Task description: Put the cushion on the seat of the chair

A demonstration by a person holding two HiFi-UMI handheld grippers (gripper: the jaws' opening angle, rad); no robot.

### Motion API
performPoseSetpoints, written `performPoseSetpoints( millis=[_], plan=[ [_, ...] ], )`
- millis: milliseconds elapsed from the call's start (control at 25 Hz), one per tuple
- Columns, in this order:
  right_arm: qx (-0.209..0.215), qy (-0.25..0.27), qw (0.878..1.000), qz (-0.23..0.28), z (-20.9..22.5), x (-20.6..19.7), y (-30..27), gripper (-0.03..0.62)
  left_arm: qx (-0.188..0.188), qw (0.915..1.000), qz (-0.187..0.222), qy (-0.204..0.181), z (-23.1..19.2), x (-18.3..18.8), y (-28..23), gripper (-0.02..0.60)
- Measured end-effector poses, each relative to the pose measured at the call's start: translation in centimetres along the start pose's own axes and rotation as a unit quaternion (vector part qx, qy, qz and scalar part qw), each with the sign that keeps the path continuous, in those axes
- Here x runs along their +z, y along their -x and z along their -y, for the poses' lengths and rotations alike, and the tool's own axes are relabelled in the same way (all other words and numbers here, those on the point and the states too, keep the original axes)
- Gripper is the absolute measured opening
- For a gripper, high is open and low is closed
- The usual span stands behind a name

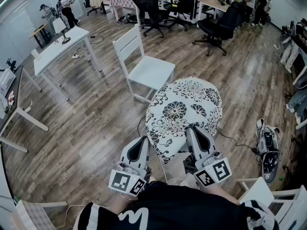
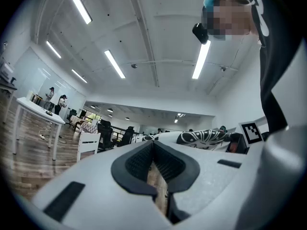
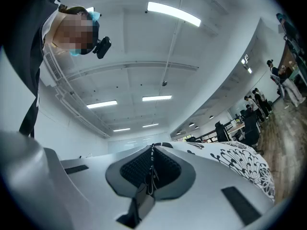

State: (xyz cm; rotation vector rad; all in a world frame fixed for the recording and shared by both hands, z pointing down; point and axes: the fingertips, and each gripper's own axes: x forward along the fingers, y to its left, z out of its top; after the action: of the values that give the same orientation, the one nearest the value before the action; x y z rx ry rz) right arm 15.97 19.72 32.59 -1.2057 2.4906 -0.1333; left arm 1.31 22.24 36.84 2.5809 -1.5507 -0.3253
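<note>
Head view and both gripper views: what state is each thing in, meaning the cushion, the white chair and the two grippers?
cushion: held up off the floor, short of the chair, not yet on its seat.
white chair: upright, seat bare.
left gripper: jaws together at the cushion's edge; no pinched fabric visible.
right gripper: shut on a thin strand of the cushion's edge.
</note>
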Motion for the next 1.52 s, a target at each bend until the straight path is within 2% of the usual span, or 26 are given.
performPoseSetpoints(
  millis=[720,1080,1520],
  plan=[
    [-0.026,-0.003,1.000,-0.015,-0.2,-1.5,-0.8,0.028,-0.003,0.9999,0.002,0.009,-1.9,0.4,0.5,0.006],
    [-0.044,0.001,0.999,-0.011,-3.7,-4.2,-3.3,0.028,-0.013,0.9999,0.003,0.008,-6.3,0.7,3.2,0.006],
    [-0.044,0.007,0.999,-0.018,-5.2,-5.2,-3.5,0.028,-0.011,0.9995,0.001,0.029,-7.8,-0.2,4.2,0.006]
  ],
)
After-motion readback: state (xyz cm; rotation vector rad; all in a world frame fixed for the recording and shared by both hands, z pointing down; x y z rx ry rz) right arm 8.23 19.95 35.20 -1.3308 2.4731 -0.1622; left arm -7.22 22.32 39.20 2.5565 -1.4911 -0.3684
